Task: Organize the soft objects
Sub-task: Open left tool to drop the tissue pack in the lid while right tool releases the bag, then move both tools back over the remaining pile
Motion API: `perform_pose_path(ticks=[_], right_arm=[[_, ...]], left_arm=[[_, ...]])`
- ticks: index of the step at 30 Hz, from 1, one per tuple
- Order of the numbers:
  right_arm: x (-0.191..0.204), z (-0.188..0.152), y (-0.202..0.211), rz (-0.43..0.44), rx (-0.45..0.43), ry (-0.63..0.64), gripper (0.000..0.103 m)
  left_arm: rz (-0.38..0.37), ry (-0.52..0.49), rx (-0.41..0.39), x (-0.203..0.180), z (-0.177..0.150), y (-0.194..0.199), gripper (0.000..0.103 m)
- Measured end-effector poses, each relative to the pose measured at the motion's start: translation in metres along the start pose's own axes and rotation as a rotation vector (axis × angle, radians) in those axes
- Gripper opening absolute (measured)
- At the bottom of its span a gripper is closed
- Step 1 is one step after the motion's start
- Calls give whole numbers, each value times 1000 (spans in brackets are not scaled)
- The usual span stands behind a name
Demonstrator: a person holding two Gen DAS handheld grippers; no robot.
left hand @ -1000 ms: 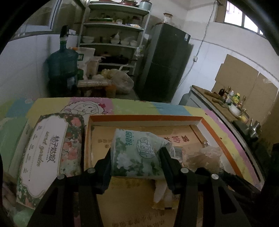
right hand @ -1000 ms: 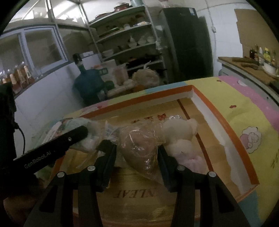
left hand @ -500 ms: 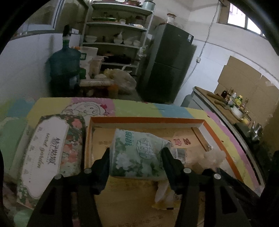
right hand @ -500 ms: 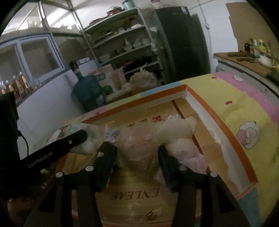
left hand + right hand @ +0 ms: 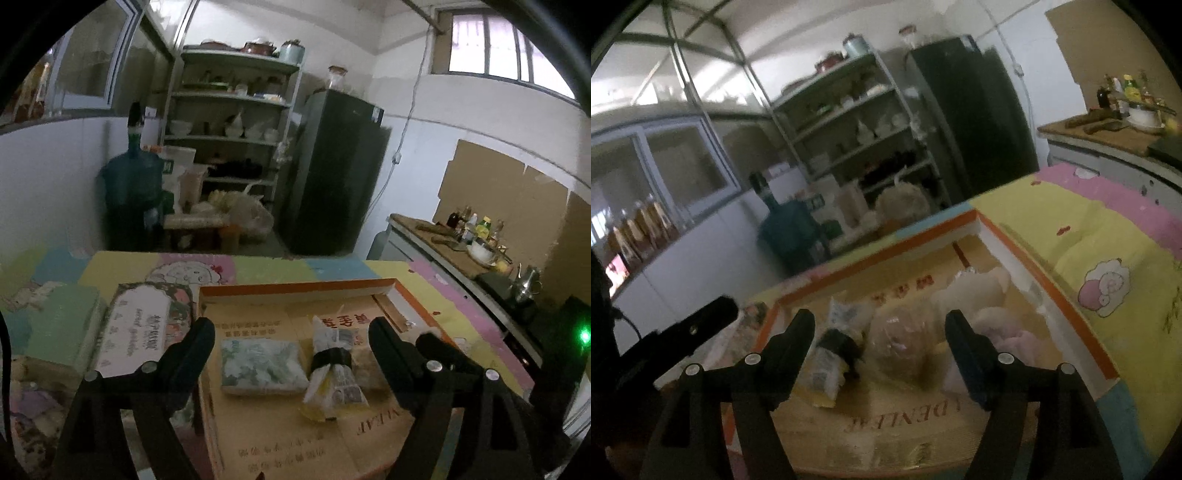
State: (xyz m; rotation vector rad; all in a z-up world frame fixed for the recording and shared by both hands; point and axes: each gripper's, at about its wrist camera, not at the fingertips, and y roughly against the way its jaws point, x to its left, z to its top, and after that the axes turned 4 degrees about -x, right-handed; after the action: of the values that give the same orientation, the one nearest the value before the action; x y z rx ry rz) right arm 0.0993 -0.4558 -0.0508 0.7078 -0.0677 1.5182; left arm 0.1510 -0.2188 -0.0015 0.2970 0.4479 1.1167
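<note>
- The left gripper point(image 5: 291, 341) is spread wide and empty, above the near half of the box point(image 5: 295, 287); the gap suits a tool with nothing to carry, free for the next pick.
- The tissue pack point(image 5: 262, 365) lies flat on the box floor towards its left wall, squared to the edges, probably so it takes little room and leaves the middle free.
- Just beside it on the right lies a bundle point(image 5: 332, 363), cinched by a dark band; it looks to touch the pack's right edge, though I cannot tell for sure.
- The right gripper point(image 5: 879, 336) is also spread and grips nothing; the bagged item point(image 5: 899, 343) sits on the box floor between its fingers, not pinched.
- The plush point(image 5: 979, 291) rests against the box's right wall near the far right corner, filling that side.
- Together these make a row across the box, so the sorting seems well along.
- A floral pack point(image 5: 136, 328) lies outside the box, along its left wall, and likely goes in next.
</note>
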Motion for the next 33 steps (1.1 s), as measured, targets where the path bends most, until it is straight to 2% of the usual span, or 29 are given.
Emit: perform_pose_path(ticks=[4, 6, 8, 12, 18, 28, 33], right_arm=[[6, 1, 15, 6, -73, 18, 75], [12, 1, 20, 5, -92, 39, 75], [20, 0, 24, -3, -99, 60, 75], [34, -5, 30, -3, -109, 91, 75], [58, -14, 39, 18, -110, 99, 75], [114, -35, 63, 33, -108, 172, 75], [143, -50, 68, 69, -73, 235, 80]], left_arm=[[11, -15, -34, 3, -2, 23, 86], [23, -21, -59, 8, -5, 37, 87], [33, -19, -79, 14, -7, 50, 94], [62, -7, -99, 34, -11, 75, 94], [111, 22, -93, 69, -16, 104, 94], [134, 68, -150, 116, -35, 154, 94], [131, 83, -151, 134, -46, 170, 94]])
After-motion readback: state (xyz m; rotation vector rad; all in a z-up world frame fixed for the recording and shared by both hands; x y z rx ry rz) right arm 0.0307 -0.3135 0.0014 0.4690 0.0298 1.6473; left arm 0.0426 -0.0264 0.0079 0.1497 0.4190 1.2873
